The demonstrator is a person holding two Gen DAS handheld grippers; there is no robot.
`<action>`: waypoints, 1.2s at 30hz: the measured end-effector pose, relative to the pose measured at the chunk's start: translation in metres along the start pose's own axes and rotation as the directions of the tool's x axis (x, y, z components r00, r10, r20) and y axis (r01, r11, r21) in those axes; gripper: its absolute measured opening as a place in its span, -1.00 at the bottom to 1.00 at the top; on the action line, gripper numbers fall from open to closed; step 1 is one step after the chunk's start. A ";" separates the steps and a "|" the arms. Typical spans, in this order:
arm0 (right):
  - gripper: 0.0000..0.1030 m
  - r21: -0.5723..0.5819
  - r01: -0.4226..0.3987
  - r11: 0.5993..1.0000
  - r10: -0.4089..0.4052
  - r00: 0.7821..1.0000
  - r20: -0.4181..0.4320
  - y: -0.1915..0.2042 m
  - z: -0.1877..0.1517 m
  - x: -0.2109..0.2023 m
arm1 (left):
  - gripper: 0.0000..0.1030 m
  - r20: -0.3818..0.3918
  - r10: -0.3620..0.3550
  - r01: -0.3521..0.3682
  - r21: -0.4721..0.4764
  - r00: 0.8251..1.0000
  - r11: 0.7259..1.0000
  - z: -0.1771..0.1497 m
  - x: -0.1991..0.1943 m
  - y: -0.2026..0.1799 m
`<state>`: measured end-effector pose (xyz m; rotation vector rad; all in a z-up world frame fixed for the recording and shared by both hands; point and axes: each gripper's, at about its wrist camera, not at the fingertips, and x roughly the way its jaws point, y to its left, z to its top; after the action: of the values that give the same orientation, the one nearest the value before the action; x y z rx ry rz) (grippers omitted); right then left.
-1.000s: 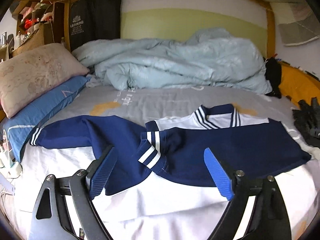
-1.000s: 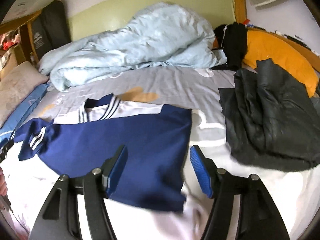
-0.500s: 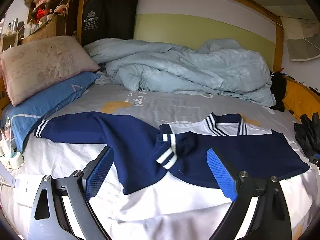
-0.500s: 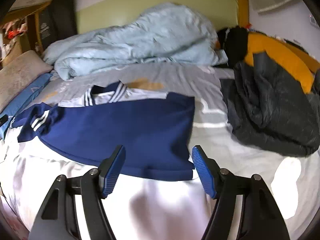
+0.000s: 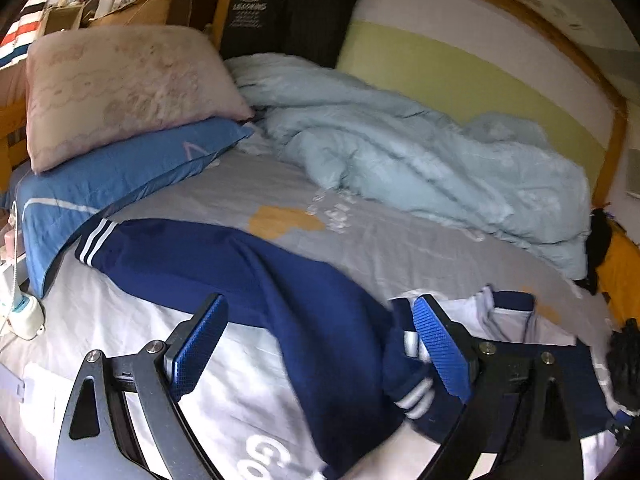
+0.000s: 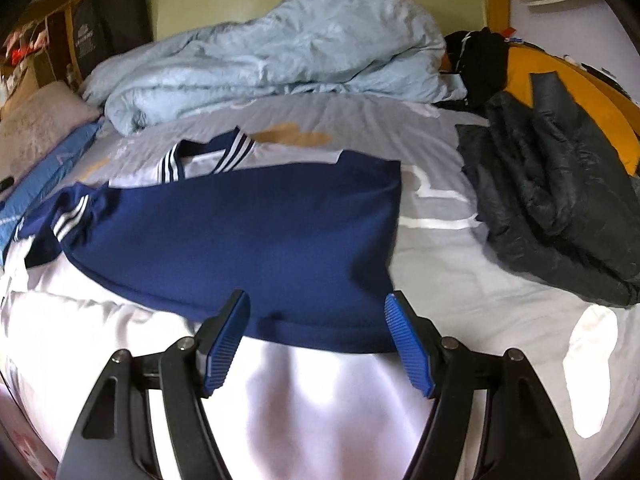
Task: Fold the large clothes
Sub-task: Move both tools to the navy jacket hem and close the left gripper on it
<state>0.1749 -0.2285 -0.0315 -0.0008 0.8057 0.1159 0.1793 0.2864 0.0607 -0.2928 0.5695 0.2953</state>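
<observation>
Lying flat on the bed is one navy and white jacket, one sleeve stretched toward two stacked pillows. Both grippers, left and right, hover over it with fingers spread wide, gripping nothing. One pale blue duvet and one dark coat lie nearby.

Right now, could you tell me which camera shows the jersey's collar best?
The right wrist view: the collar lies in the open there, its white stripes sharp, beyond the folded navy sleeve. In the left wrist view the collar is blurred and partly hidden behind a finger of the left claw.
</observation>
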 end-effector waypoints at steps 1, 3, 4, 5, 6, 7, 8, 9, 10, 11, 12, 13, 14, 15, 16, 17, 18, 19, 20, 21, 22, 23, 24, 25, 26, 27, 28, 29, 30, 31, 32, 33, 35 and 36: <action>0.32 -0.009 0.002 1.000 -0.002 1.000 -0.005 0.002 -0.001 0.002 | 0.78 -0.013 0.019 -0.019 -0.001 1.000 1.000 -0.001 0.008 0.003; 0.32 -0.030 0.008 1.000 -0.008 1.000 -0.011 0.007 -0.003 0.005 | 0.72 -0.050 0.048 -0.048 -0.006 0.998 0.999 -0.005 0.029 0.012; 0.32 -0.037 0.009 0.999 -0.009 1.000 -0.013 0.009 -0.003 0.006 | 0.72 -0.074 0.055 -0.056 -0.017 0.996 0.998 -0.006 0.040 0.019; 0.32 -0.043 0.010 0.999 -0.011 1.000 -0.017 0.011 -0.004 0.007 | 0.72 -0.097 0.056 -0.060 -0.043 0.994 0.997 -0.008 0.050 0.026; 0.32 -0.047 0.010 0.999 -0.011 1.000 -0.019 0.012 -0.005 0.008 | 0.71 -0.115 0.055 -0.064 -0.081 0.992 0.995 -0.009 0.059 0.035; 0.32 -0.049 0.009 0.999 -0.010 1.000 -0.022 0.013 -0.006 0.009 | 0.70 -0.137 0.054 -0.072 -0.130 0.989 0.989 -0.010 0.069 0.046; 0.32 -0.051 0.009 0.999 -0.010 1.000 -0.024 0.014 -0.006 0.010 | 0.64 -0.162 0.048 -0.078 -0.181 0.986 0.980 -0.012 0.079 0.057; 0.32 -0.055 0.007 0.998 -0.009 1.000 -0.026 0.015 -0.007 0.010 | 0.62 -0.183 0.038 -0.080 -0.225 0.982 0.971 -0.013 0.086 0.067; 0.33 -0.059 0.007 0.998 -0.009 1.000 -0.027 0.016 -0.008 0.011 | 0.62 -0.201 0.021 -0.077 -0.274 0.979 0.959 -0.015 0.094 0.077; 0.35 -0.062 0.006 0.998 -0.008 1.000 -0.029 0.017 -0.007 0.012 | 0.62 -0.211 -0.001 -0.068 -0.319 0.977 0.945 -0.017 0.101 0.087; 0.39 -0.068 0.001 0.998 -0.003 1.000 -0.030 0.018 -0.008 0.014 | 0.62 -0.218 -0.022 -0.056 -0.345 0.976 0.937 -0.019 0.106 0.095; 0.41 -0.079 -0.005 0.997 0.002 0.999 -0.037 0.021 -0.009 0.017 | 0.62 -0.232 -0.037 -0.052 -0.364 0.972 0.930 -0.021 0.113 0.103; 0.41 -0.090 -0.002 0.996 -0.002 0.999 -0.045 0.024 -0.011 0.021 | 0.62 -0.250 -0.025 -0.075 -0.381 0.968 0.922 -0.023 0.119 0.110; 0.41 -0.105 0.006 0.995 -0.011 0.999 -0.052 0.027 -0.012 0.023 | 0.62 -0.259 -0.009 -0.098 -0.398 0.966 0.912 -0.026 0.123 0.117; 0.41 -0.121 0.012 0.993 -0.018 0.998 -0.055 0.031 -0.014 0.025 | 0.61 -0.258 -0.009 -0.103 -0.418 0.966 0.903 -0.027 0.126 0.123; 0.41 -0.135 0.012 0.991 -0.020 0.998 -0.054 0.034 -0.015 0.025 | 0.61 -0.249 -0.020 -0.094 -0.436 0.968 0.895 -0.028 0.128 0.129; 0.41 -0.148 0.013 0.989 -0.021 0.998 -0.051 0.037 -0.016 0.025 | 0.61 -0.244 -0.024 -0.088 -0.436 0.969 0.896 -0.026 0.131 0.130; 0.41 -0.154 0.014 0.988 -0.022 0.999 -0.049 0.038 -0.016 0.024 | 0.61 -0.244 -0.026 -0.080 -0.418 0.969 0.905 -0.024 0.133 0.130; 0.41 -0.158 0.015 0.987 -0.022 0.999 -0.047 0.039 -0.017 0.024 | 0.61 -0.252 -0.023 -0.077 -0.382 0.967 0.921 -0.022 0.136 0.128; 0.41 -0.157 0.015 0.987 -0.023 0.999 -0.048 0.039 -0.017 0.024 | 0.51 -0.253 -0.008 -0.083 -0.349 0.967 0.933 -0.021 0.138 0.127; 0.41 -0.154 0.016 0.988 -0.023 0.998 -0.050 0.039 -0.017 0.024 | 0.39 -0.243 0.028 -0.107 -0.317 0.970 0.942 -0.020 0.138 0.126; 0.41 -0.147 0.014 0.989 -0.022 0.998 -0.051 0.039 -0.016 0.024 | -0.01 -0.241 0.066 -0.137 -0.296 0.968 0.945 -0.020 0.137 0.125; 0.41 -0.136 0.010 0.991 -0.017 0.998 -0.054 0.037 -0.016 0.025 | -0.62 -0.245 0.081 -0.154 -0.294 0.966 0.943 -0.019 0.136 0.127; 0.41 -0.129 0.005 0.992 -0.013 0.998 -0.057 0.036 -0.015 0.025 | -0.86 -0.251 0.055 -0.136 -0.318 0.967 0.938 -0.018 0.133 0.128; 0.41 -0.123 0.001 0.992 -0.008 0.998 -0.059 0.035 -0.015 0.026 | -0.92 -0.231 0.010 -0.093 -0.349 0.973 0.933 -0.016 0.126 0.127; 0.41 -0.123 -0.001 0.992 -0.006 0.998 -0.059 0.034 -0.015 0.025 | -0.92 -0.188 0.002 -0.069 -0.353 0.982 0.933 -0.010 0.116 0.125; 0.41 -0.126 0.001 0.992 -0.008 0.998 -0.057 0.035 -0.015 0.025 | -0.92 -0.128 0.006 -0.048 -0.323 0.992 0.945 -0.003 0.102 0.118; 0.41 -0.128 0.001 0.992 -0.009 0.998 -0.055 0.035 -0.015 0.024 | -0.92 -0.077 0.007 -0.028 -0.270 0.997 0.963 0.004 0.087 0.108; 0.41 -0.129 0.000 0.992 -0.007 0.999 -0.053 0.036 -0.016 0.023 | -0.92 -0.038 0.001 -0.010 -0.224 0.999 0.975 0.010 0.074 0.098; 0.41 -0.132 -0.003 0.991 -0.003 0.999 -0.050 0.037 -0.016 0.022 | -0.92 0.007 -0.017 0.018 -0.180 1.000 0.983 0.015 0.060 0.088; 0.41 -0.133 -0.005 0.991 -0.001 0.999 -0.049 0.038 -0.016 0.021 | -0.92 0.046 -0.044 0.050 -0.153 0.998 0.987 0.019 0.046 0.080; 0.41 -0.134 -0.010 0.991 0.004 0.999 -0.049 0.039 -0.017 0.020 | -0.92 0.070 -0.071 0.080 -0.142 0.995 0.987 0.021 0.035 0.074; 0.41 -0.136 -0.016 0.991 0.009 0.999 -0.049 0.040 -0.018 0.018 | -0.93 0.095 -0.145 0.157 -0.126 0.985 0.980 0.023 0.016 0.058; 0.41 -0.137 -0.015 0.990 0.008 0.999 -0.049 0.040 -0.018 0.017 | -0.93 0.103 -0.174 0.185 -0.106 0.979 0.977 0.024 0.007 0.049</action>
<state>0.1698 -0.1875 -0.0546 -0.1296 0.8444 0.1830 0.1788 0.3410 0.0667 -0.4375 0.4310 0.1657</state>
